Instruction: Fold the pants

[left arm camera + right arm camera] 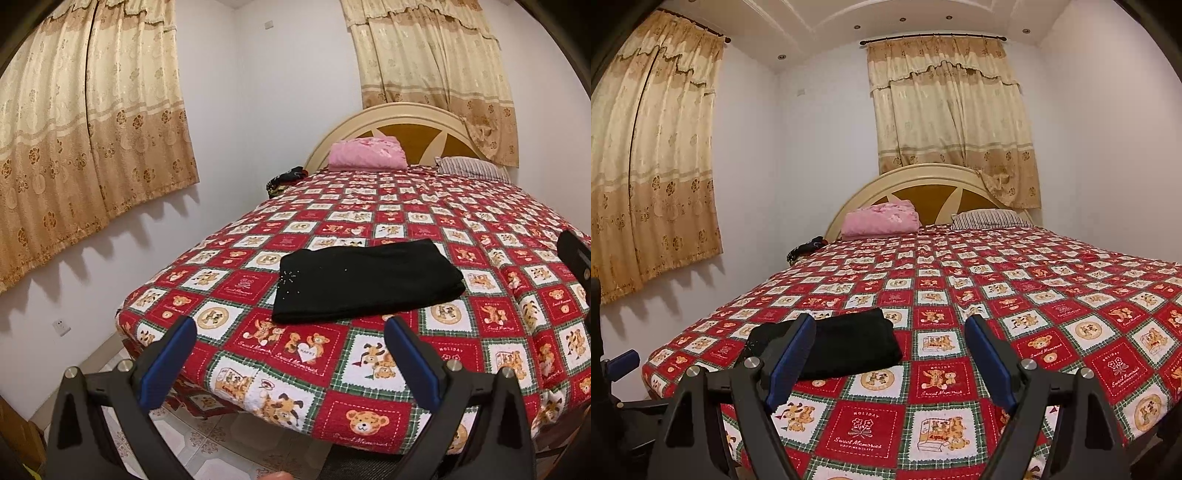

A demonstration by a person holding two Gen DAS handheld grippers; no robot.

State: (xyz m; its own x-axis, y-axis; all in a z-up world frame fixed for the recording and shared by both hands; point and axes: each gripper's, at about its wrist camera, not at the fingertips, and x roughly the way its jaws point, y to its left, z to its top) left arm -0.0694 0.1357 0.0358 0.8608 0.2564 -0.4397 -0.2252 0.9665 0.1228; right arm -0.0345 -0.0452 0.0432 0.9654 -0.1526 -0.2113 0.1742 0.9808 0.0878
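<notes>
1. Left curtain (92, 140): beige with a floral band, hanging on the left wall and reaching down to a scalloped hem
2. Left tool (290, 347): both blue-padded fingers stand spread wide apart with nothing between them; the tool is held over the near edge of the bed, short of the pants and not touching them. In the right wrist view a part of it shows at the far left edge
3. Pants (364, 280): black, folded into a flat, roughly rectangular stack, lying on the bedspread (480, 236) near the foot of the bed, toward its left side; a few small bright specks show on the left part of the fabric
4. Right tool (890, 354): fingers spread wide, empty; the left finger overlaps the pants (849, 343) in its own view, but whether it touches them cannot be told. The bedspread is red with white teddy-bear squares and a green check
5. Pink bundle (365, 155): folded, at the head of the bed against the rounded cream headboard (406, 114)
6. Striped pillow (469, 168): just right of the pink bundle
7. Second curtain (436, 70): behind the headboard
</notes>
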